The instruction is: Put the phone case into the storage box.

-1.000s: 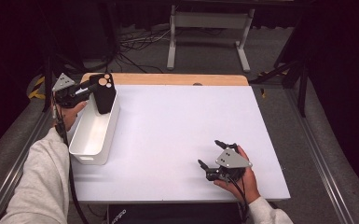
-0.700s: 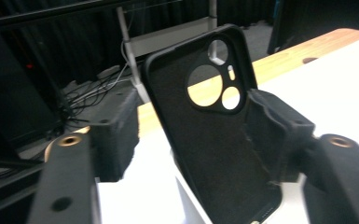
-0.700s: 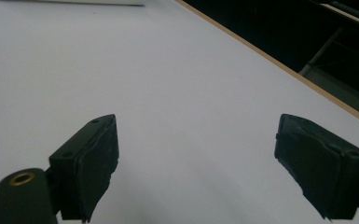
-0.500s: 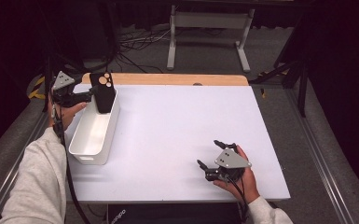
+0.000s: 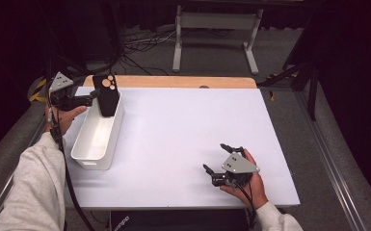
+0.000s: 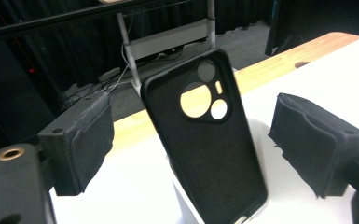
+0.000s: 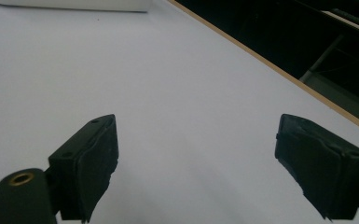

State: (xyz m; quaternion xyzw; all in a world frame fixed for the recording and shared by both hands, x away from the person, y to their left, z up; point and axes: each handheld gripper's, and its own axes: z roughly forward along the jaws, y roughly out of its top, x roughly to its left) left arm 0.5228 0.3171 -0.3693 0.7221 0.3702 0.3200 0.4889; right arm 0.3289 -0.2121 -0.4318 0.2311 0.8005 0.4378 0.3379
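Claw, left: released; jaws have just been opening, pads clear of the phone case on both flanks.
Phone case: black, standing near upright at the far end of the white bin, lower edge inside, leaning against its end wall.
Bearing: case at 3 o'clock from left claw in the high view, just beside.
Long axis: 12 to 6, camera cutouts at top.
Claw, right: released, empty, on the surface at 5 o'clock, well apart.
Nearer hand: left.
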